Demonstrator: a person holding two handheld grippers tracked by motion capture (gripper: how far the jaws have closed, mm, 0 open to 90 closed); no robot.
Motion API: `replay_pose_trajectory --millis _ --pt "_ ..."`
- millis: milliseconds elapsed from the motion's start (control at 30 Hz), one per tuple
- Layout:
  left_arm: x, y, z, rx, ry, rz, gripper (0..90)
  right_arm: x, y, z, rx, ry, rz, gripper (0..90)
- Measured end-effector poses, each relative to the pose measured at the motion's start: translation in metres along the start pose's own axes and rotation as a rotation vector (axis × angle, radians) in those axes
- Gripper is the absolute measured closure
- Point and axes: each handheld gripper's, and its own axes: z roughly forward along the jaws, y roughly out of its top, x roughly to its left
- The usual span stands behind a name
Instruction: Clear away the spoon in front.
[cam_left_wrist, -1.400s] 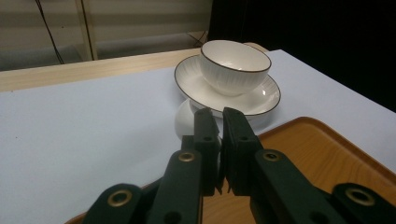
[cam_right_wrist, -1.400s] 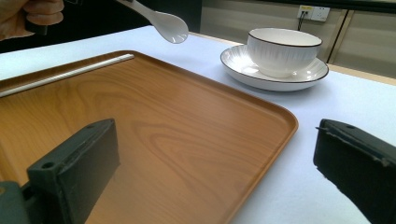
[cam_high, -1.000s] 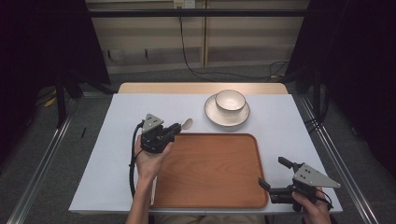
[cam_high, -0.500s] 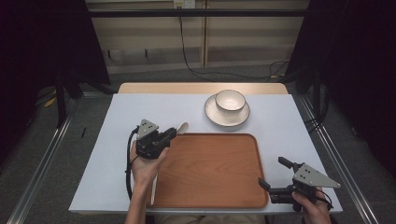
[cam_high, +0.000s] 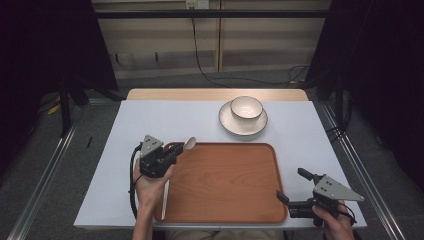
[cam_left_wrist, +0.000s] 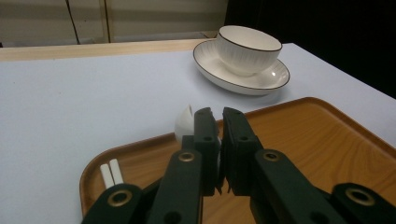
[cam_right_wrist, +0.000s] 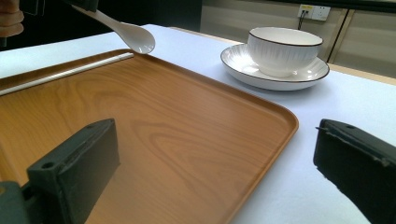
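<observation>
Left hand-held gripper (cam_high: 176, 150) clamped on white spoon (cam_high: 190, 143) handle, bowl end pointing twd far-right, over tray (cam_high: 225, 180) corner

Left claw (cam_high: 176, 151) clamped nearly closed; right claw (cam_high: 294, 186) spread wide, resting low

White bowl (cam_high: 246, 107) on saucer (cam_high: 243, 123) beyond wooden tray (cam_high: 240, 185); white chopsticks (cam_right_wrist: 65, 72) inside it

Black fingers (cam_left_wrist: 238, 140), brass-ringed screws
</observation>
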Motion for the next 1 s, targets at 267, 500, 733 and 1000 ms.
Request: replay_pose_trajectory --millis 267,500,733,1000 --pt "0.004 -0.013 0.003 0.029 0.022 -0.013 85.2 0.000 0.000 0.000 0.002 -0.001 0.003 0.0" --pt "0.005 -0.019 0.002 0.035 0.026 -0.017 85.2 0.000 0.000 0.001 -0.002 0.006 0.001 0.0" --pt "0.003 -0.026 0.002 0.073 0.026 -0.014 85.2 0.000 0.000 0.001 -0.002 0.001 0.002 0.0" --pt "0.001 -0.038 0.004 0.113 0.037 -0.016 85.1 0.001 0.000 0.001 0.002 0.001 0.005 0.0"
